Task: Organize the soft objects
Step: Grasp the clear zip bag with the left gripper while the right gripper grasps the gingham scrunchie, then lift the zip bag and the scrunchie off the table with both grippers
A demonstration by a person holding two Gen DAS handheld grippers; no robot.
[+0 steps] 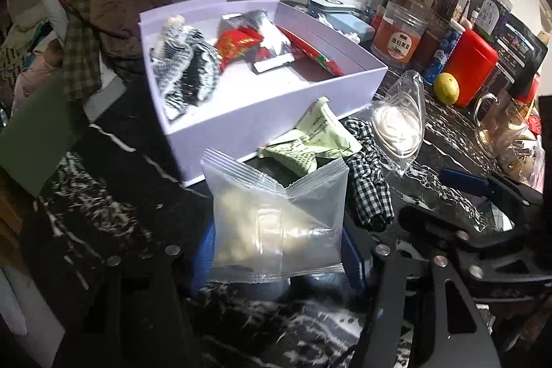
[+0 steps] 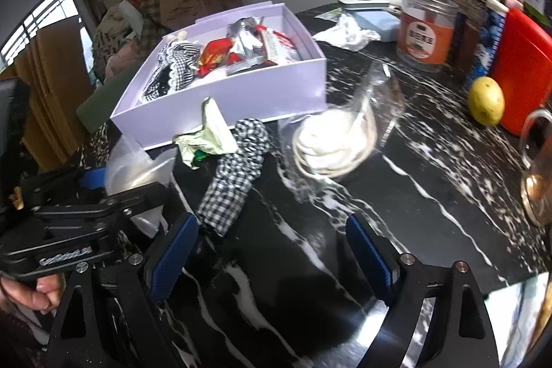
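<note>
My left gripper (image 1: pixel 277 250) is shut on a frosted plastic pouch (image 1: pixel 279 223) with pale contents, which stands upright between the blue pads just in front of the lilac box (image 1: pixel 262 112). Behind the pouch lie a crumpled green packet (image 1: pixel 310 140) and a black-and-white checked cloth (image 1: pixel 369 181). A clear bag with a white coil (image 1: pixel 400 123) lies to their right. My right gripper (image 2: pixel 272 257) stands open over the dark marbled counter, with the checked cloth (image 2: pixel 238 171) just beyond its left pad and the coil bag (image 2: pixel 334 143) ahead. The box (image 2: pixel 241 92) holds another checked cloth (image 2: pixel 172 71) and snack packets (image 2: pixel 214 54).
Jars (image 1: pixel 400 37), a red canister (image 1: pixel 472 64) and a lemon (image 1: pixel 446 87) crowd the counter's right side, with a glass mug (image 2: pixel 538 161) near the edge. A heap of clothes (image 1: pixel 103 12) sits behind the box at the left. A person's hand (image 2: pixel 31 292) grips the left tool.
</note>
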